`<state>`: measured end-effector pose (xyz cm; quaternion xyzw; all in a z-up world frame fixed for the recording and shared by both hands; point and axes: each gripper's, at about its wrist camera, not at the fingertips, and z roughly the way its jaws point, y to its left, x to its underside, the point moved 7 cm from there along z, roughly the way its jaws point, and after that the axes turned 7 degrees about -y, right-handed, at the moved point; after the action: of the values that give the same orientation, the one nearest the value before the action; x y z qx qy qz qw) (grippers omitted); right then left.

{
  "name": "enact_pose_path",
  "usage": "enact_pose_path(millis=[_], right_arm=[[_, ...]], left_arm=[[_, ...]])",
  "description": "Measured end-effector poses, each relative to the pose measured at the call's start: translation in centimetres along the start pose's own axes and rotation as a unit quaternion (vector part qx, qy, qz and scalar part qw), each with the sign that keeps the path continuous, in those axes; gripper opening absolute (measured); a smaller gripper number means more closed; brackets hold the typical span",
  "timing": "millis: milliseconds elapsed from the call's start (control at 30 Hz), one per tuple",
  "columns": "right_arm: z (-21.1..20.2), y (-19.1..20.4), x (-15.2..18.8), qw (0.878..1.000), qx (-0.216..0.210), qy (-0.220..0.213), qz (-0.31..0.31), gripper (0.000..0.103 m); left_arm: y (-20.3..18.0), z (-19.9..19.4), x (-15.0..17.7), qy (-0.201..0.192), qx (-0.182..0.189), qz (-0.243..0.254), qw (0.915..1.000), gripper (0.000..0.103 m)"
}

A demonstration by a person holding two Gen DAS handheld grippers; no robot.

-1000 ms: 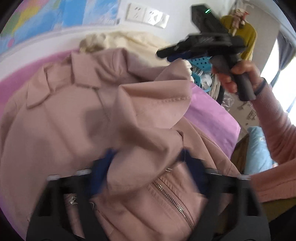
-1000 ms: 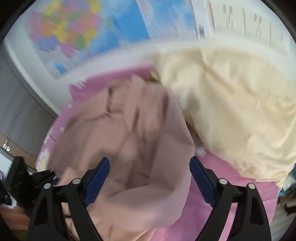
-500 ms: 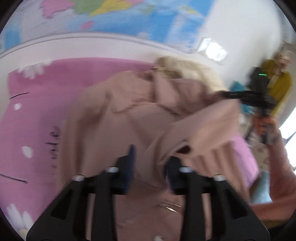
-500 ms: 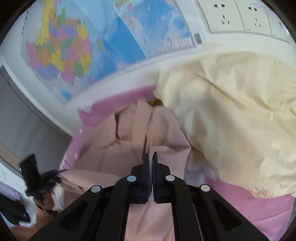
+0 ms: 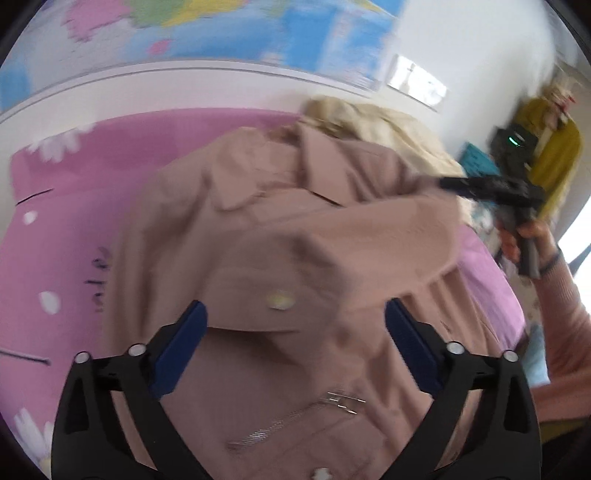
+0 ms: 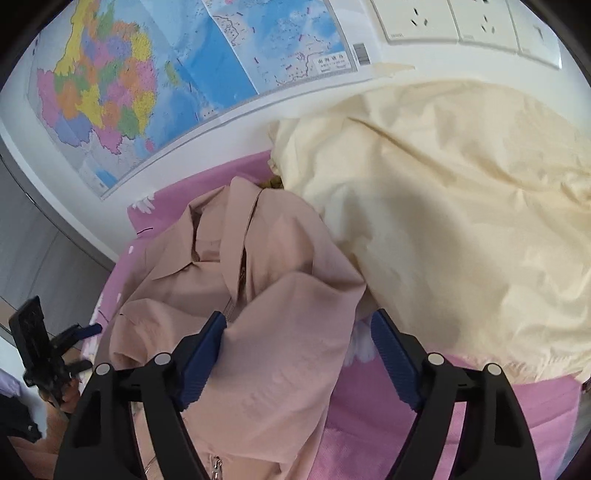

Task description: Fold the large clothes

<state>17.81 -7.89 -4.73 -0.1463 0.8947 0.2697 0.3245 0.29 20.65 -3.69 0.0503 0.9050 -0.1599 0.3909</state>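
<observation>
- A pink sheet with white daisy prints covers the bed and serves as the folding surface; it reaches back to a white wall.
- On that wall hangs a coloured map, and to its right sits a row of white sockets.
- A pink jacket lies spread across the sheet, collar toward the wall, with one sleeve folded over its chest and a metal zip showing lower down.
- A cream garment is heaped beside the jacket, against the wall, and touches its shoulder.
- The left gripper hangs above the jacket's front; its jaws have just been opening and now stand wide apart, with cloth below them but nothing pinched.
- The right gripper is over the folded sleeve; its jaws have also just been opening and are spread, the blue pads clear of the fabric on the right side.
- In the left view, a hand in a pink sleeve holds the other tool near the bed's far edge, with a mustard garment hanging in the background.
</observation>
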Motion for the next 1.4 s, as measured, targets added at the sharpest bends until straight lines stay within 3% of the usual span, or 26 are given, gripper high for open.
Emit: enact_pose_path(millis=[100, 167, 233, 267, 300, 467, 533, 567, 600, 633, 700, 733, 867, 1033, 1067, 1100, 1133, 1167, 1400], right_arm=[[-0.2, 0.0, 0.5, 1.0, -0.013, -0.005, 0.002, 0.079], [-0.1, 0.3, 1.0, 1.0, -0.023, -0.003, 0.002, 0.079], [0.1, 0.7, 1.5, 1.0, -0.026, -0.001, -0.004, 0.079], [0.1, 0.9, 1.6, 1.0, -0.024, 0.0, -0.008, 0.079], [0.0, 1.1, 1.7, 1.0, -0.023, -0.002, -0.013, 0.079], [-0.6, 1.3, 1.9, 0.999, -0.041, -0.011, -0.009, 0.079], [-0.9, 0.7, 1.7, 0.999, -0.041, -0.02, 0.0, 0.079], [-1.0, 0.2, 1.5, 0.998, -0.048, -0.024, 0.014, 0.079], [-1.0, -0.2, 1.5, 0.998, -0.051, -0.026, 0.025, 0.079], [-0.8, -0.7, 1.6, 0.998, -0.05, -0.024, 0.033, 0.079], [-0.2, -1.1, 1.9, 0.998, -0.05, -0.016, 0.038, 0.079], [0.2, -1.1, 2.1, 0.998, -0.05, -0.01, 0.039, 0.079], [1.6, -0.8, 2.6, 0.997, -0.068, 0.001, 0.046, 0.09], [4.9, -0.6, 3.4, 0.995, -0.08, 0.031, 0.058, 0.09], [5.3, -0.5, 3.6, 0.994, -0.08, 0.035, 0.06, 0.081], [5.7, -0.3, 3.6, 0.994, -0.088, 0.037, 0.06, 0.043], [5.8, -0.3, 3.6, 0.994, -0.089, 0.036, 0.058, 0.021], [5.6, -0.3, 3.4, 0.995, -0.082, 0.03, 0.055, 0.005], [-0.4, -1.7, 0.6, 0.999, -0.02, -0.047, 0.02, 0.003]], left_arm=[[-1.5, 1.7, 0.9, 0.021, -0.04, 0.052, 0.9976, 0.096], [-1.5, 3.0, 1.4, 0.039, -0.059, 0.065, 0.9954, 0.087], [-0.5, 4.0, 1.6, 0.054, -0.078, 0.066, 0.9933, 0.032], [0.2, 4.2, 1.5, 0.059, -0.076, 0.059, 0.9936, 0.024], [1.3, 3.9, 1.0, 0.05, -0.083, 0.047, 0.9942, 0.009], [5.5, -0.3, -1.8, -0.01, -0.16, 0.033, 0.9866, 0.009], [7.0, -2.0, -2.2, -0.03, -0.199, 0.027, 0.9791, 0.01], [7.6, -2.4, -2.3, -0.031, -0.211, 0.02, 0.9767, 0.013], [8.0, -2.7, -2.0, -0.03, -0.214, 0.008, 0.9765, 0.024], [8.2, -2.8, -1.4, -0.024, -0.196, -0.008, 0.9803, 0.049], [6.9, -2.9, -0.4, -0.029, -0.129, -0.014, 0.9912, 0.071], [6.4, -3.2, 0.2, -0.033, -0.112, -0.011, 0.9931, 0.076], [5.0, -3.6, 1.5, -0.035, -0.078, 0.001, 0.9963, 0.08], [4.1, -2.6, 1.6, -0.024, -0.063, -0.007, 0.9977, 0.08], [4.0, -2.3, 1.6, -0.021, -0.063, -0.007, 0.9978, 0.08], [4.0, -1.9, 1.7, -0.018, -0.066, -0.007, 0.9976, 0.08], [3.9, -1.5, 1.7, -0.014, -0.066, -0.007, 0.9977, 0.08], [3.9, -1.5, 1.8, -0.012, -0.064, -0.008, 0.9978, 0.08], [3.9, -1.7, 1.6, -0.021, -0.052, -0.007, 0.9984, 0.082]])
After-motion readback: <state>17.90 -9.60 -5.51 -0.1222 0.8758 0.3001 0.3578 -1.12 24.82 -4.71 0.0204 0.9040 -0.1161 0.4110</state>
